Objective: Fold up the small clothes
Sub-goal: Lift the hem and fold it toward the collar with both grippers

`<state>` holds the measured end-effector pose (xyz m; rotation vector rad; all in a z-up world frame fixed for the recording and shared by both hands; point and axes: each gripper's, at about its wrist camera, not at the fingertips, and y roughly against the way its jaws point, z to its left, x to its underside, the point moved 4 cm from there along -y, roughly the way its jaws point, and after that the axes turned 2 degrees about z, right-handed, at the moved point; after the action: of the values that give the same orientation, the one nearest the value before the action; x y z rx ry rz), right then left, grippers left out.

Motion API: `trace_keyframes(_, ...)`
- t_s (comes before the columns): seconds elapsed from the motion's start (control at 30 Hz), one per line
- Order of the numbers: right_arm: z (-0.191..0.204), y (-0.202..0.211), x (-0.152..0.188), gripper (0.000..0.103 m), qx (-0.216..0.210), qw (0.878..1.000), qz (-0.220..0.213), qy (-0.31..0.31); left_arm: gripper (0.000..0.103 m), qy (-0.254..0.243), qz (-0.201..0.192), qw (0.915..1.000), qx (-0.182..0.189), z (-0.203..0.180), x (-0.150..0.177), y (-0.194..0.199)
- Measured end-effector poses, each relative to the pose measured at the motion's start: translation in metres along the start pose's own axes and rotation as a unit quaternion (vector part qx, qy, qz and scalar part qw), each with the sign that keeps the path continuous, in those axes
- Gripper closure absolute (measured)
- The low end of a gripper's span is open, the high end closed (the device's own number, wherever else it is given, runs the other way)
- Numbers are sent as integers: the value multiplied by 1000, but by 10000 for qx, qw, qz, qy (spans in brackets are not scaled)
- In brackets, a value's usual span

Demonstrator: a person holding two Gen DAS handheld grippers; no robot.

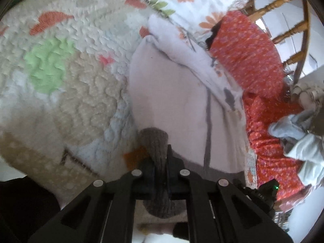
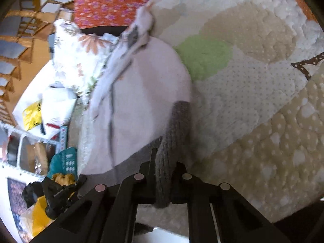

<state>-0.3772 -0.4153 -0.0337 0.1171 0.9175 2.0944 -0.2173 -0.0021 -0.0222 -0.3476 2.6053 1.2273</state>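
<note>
Grey ribbed knit cuff (image 1: pixel 157 141) pinched tight in the left tongs (image 1: pixel 162 158), and the right tongs (image 2: pixel 165 162) clamp the other cuff (image 2: pixel 178 121). Between them hangs a pale lilac garment (image 1: pixel 178 93) (frames blurred) over the quilted patchwork blanket (image 1: pixel 81 85).

The left gripper (image 1: pixel 160 160) is built of matte black plastic: two narrow black fingers (image 1: pixel 173 158) set on angular linkage arms with triangular cut-outs, each pivot capped by a round silver pin. A small green light glows on a black module at its right side. The right gripper (image 2: pixel 165 168) has the same black frame, linkage arms and four silver pins.
</note>
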Motion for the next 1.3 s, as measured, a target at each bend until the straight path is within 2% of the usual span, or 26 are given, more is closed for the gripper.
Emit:
trace_keyframes(0.17, 15, 35, 40, 95, -375, 9990, 49, 250, 96, -36, -34, 10000, -45, 2, 47, 37)
trace_keyframes(0.3, 16, 51, 74, 95, -279, 9982, 165, 495, 96, -100, 128, 9998, -153, 7, 77, 39)
trace_keyframes(0.4, 16, 48, 86, 95, -115, 9972, 325, 667, 96, -105, 216, 9996, -157, 12, 78, 35)
trace_keyframes(0.5, 23, 47, 80, 95, -136, 9966, 351, 739, 96, -129, 109, 9998, -86, 8, 59, 38)
trace_keyframes(0.6, 47, 44, 60, 95, -159, 9951, 281, 933, 96, -377, -177, 9991, -83, -6, 30, 43)
trace_keyframes(0.7, 77, 40, 29, 95, -134, 9929, 122, 1178, 96, -368, -316, 9988, 67, -17, -12, 34)
trace_keyframes(0.8, 105, 35, -17, 95, -177, 9910, -102, 1324, 96, -181, -382, 9990, 126, -23, -58, 12)
trace_keyframes(0.93, 133, 12, -81, 95, -157, 9907, -382, 1299, 96, -29, -457, 9989, -16, -28, -112, -28)
trace_keyframes(1.07, 137, -28, -136, 95, 149, 9917, -542, 1161, 96, 186, -404, 9989, -123, -28, -164, -73)
trace_keyframes(1.3, 114, -101, -205, 95, 323, 9964, -426, 660, 95, 413, -307, 9987, -50, -26, -218, -122)
